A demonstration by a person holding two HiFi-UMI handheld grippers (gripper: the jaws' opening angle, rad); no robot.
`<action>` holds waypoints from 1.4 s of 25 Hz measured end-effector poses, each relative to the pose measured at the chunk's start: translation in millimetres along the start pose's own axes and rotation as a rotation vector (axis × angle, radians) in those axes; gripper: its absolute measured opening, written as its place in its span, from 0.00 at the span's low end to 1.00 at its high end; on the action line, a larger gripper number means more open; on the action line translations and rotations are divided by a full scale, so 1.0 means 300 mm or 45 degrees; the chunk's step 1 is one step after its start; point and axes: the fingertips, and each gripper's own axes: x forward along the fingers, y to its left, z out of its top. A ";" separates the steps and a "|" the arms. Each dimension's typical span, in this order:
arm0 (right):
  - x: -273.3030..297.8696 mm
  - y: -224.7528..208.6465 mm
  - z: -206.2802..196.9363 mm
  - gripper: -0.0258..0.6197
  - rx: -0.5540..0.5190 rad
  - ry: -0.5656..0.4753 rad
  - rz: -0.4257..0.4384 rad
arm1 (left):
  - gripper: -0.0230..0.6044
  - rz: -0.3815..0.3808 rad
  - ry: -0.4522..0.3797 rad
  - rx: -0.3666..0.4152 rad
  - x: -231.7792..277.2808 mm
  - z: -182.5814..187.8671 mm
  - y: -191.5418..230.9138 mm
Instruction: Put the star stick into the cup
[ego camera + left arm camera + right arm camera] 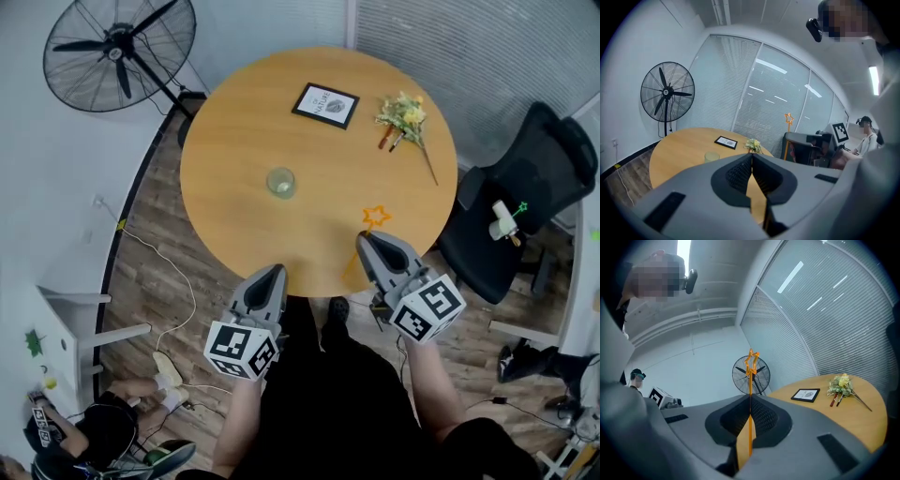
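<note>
While the right gripper is clenched on its stem, the stick stands upright with its star end on top, over the table's near edge. It is thin and orange, and the star is an open outline. The cup sits near the table's middle, well apart. The left gripper is clenched, empty. Print on the framed card is too small to read.

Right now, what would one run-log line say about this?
right gripper: shut on star stick | left gripper: shut, empty | cup: on table, apart from star stick | stage: star stick not yet in cup
</note>
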 end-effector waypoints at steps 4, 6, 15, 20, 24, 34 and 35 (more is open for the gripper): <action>0.044 -0.003 0.015 0.06 -0.018 0.004 -0.027 | 0.03 -0.023 -0.018 -0.004 0.026 0.030 0.053; 0.075 -0.004 0.027 0.06 -0.031 0.005 -0.043 | 0.04 -0.034 -0.022 -0.013 0.044 0.045 0.093; 0.274 -0.034 0.094 0.06 -0.045 -0.024 -0.153 | 0.04 -0.152 -0.015 -0.006 0.158 0.153 0.273; 0.389 -0.048 0.106 0.06 -0.042 -0.024 -0.208 | 0.03 -0.219 -0.007 -0.002 0.219 0.207 0.369; 0.483 -0.063 0.096 0.06 -0.032 -0.015 -0.255 | 0.03 -0.272 0.015 -0.013 0.266 0.224 0.445; 0.596 -0.081 0.054 0.06 -0.014 -0.006 -0.378 | 0.04 -0.413 0.094 -0.019 0.328 0.186 0.549; 0.599 -0.085 0.057 0.06 -0.013 -0.010 -0.388 | 0.03 -0.421 0.100 -0.020 0.334 0.183 0.555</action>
